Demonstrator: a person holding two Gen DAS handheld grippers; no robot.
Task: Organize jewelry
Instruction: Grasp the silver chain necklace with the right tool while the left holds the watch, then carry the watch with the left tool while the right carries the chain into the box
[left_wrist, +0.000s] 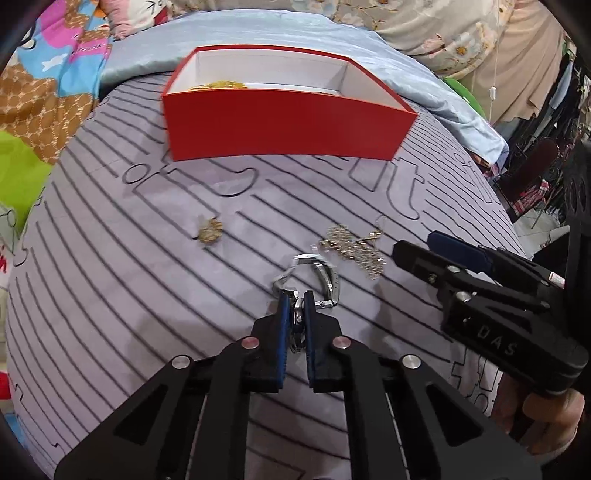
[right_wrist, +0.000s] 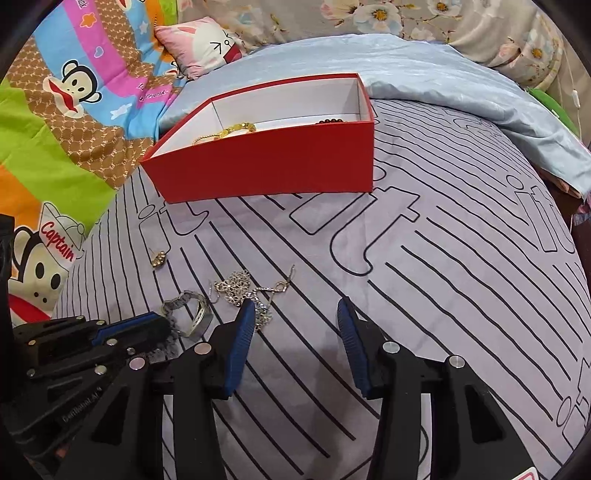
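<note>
My left gripper (left_wrist: 296, 297) is shut on the band of a silver bracelet watch (left_wrist: 325, 273) that lies on the striped bedsheet; in the right wrist view the watch (right_wrist: 192, 310) shows at the left gripper's tip (right_wrist: 164, 325). A gold floral chain (left_wrist: 354, 247) (right_wrist: 236, 284) lies just right of the watch. A small gold earring (left_wrist: 210, 230) (right_wrist: 159, 258) lies apart to the left. My right gripper (right_wrist: 295, 306) stands open over bare sheet, its left pad (right_wrist: 243, 325) at the chain's edge. The red box (left_wrist: 288, 125) (right_wrist: 266, 166) behind holds gold jewelry (right_wrist: 232, 129) and dark beads (right_wrist: 330, 121).
The striped grey sheet (right_wrist: 443, 277) spreads out to the right of the jewelry. A light blue cloth (right_wrist: 424, 66) lies bunched behind the box. Cartoon-print bedding (right_wrist: 74, 110) and a pink pillow (right_wrist: 199, 44) lie at the left. A hand (left_wrist: 546, 421) holds the right gripper.
</note>
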